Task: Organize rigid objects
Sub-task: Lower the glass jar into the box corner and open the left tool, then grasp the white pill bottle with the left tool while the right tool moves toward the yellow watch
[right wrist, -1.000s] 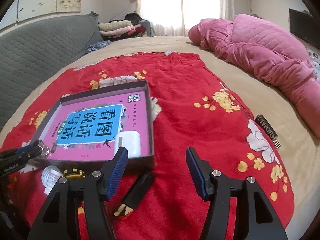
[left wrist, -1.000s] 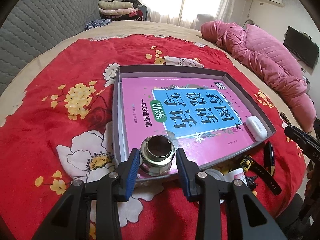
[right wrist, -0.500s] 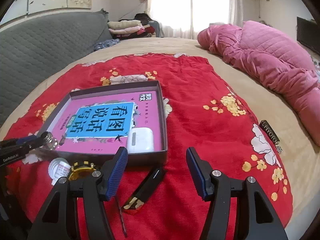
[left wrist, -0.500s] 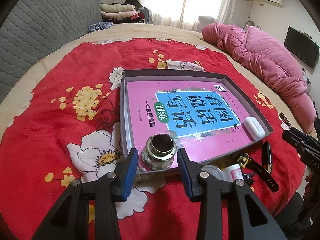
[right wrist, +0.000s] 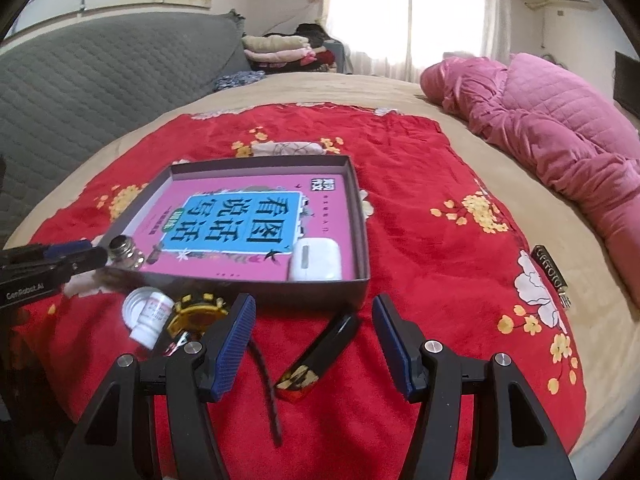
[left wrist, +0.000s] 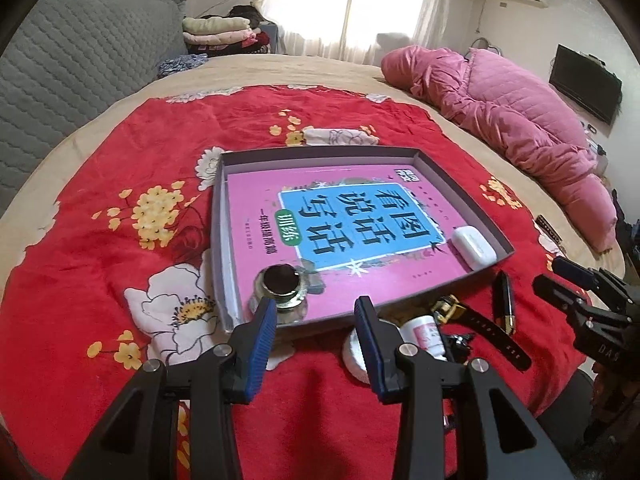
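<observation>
A grey tray (left wrist: 224, 240) holds a pink book (left wrist: 360, 216), a white earbud case (left wrist: 474, 246) at its near right and a glass bottle (left wrist: 280, 288) upright in its near left corner. My left gripper (left wrist: 315, 308) hangs open just short of the tray's near wall, with the bottle slightly ahead of its left finger and untouched. My right gripper (right wrist: 314, 316) is open above a black case with a gold end (right wrist: 320, 352) that lies on the red blanket between its fingers. The right wrist view also shows the left gripper (right wrist: 80, 254) beside the bottle (right wrist: 126, 252).
In front of the tray lie a white pill bottle (right wrist: 150, 316), a round white lid (right wrist: 138, 306) and a yellow-black watch (right wrist: 196, 312). A black lettered bar (right wrist: 552, 272) rests on the beige bed at the right. A pink quilt (right wrist: 560, 136) is heaped beyond.
My left gripper has drawn back and up from the bottle, which stays in the tray. My right gripper has shifted so the black case now lies between its fingers.
</observation>
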`<state>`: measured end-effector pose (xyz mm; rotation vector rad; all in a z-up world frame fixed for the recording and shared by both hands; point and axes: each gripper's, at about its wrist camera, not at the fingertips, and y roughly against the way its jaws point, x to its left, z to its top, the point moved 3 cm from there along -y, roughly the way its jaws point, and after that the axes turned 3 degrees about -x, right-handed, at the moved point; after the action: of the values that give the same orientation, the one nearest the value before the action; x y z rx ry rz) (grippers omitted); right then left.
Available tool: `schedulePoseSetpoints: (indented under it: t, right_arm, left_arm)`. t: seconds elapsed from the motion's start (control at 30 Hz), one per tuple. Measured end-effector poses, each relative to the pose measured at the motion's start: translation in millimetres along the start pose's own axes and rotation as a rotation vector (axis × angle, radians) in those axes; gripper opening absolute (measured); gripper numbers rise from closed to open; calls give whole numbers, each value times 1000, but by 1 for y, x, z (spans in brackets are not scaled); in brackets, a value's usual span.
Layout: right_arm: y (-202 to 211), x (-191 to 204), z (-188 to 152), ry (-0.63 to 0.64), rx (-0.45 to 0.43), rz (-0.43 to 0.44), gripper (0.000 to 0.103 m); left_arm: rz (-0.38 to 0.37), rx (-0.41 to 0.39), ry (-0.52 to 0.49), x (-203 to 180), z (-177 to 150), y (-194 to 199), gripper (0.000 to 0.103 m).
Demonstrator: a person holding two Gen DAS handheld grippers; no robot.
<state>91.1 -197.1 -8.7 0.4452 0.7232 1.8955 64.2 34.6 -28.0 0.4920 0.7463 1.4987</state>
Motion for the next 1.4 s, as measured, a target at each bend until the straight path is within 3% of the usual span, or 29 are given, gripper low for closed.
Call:
schedulePoseSetpoints:
  t: [0.47,0.63,1.03,1.4]
  right_arm:
    - [12,47,-11,127,18,99,63]
    - [8,69,-20,168,56,187,63]
    - [-12,94,-33,188,151,283,62]
    - [-31,99,-39,166,212,326,26]
  left_arm:
    - [-30,24,-55,-21,-7,2,40]
    - [-40,35,-75,-27,-10,1,40]
    - [-78,60,-117,-44,-17,-3,40]
    - [-76,79,-113,-44,-19,-8,40]
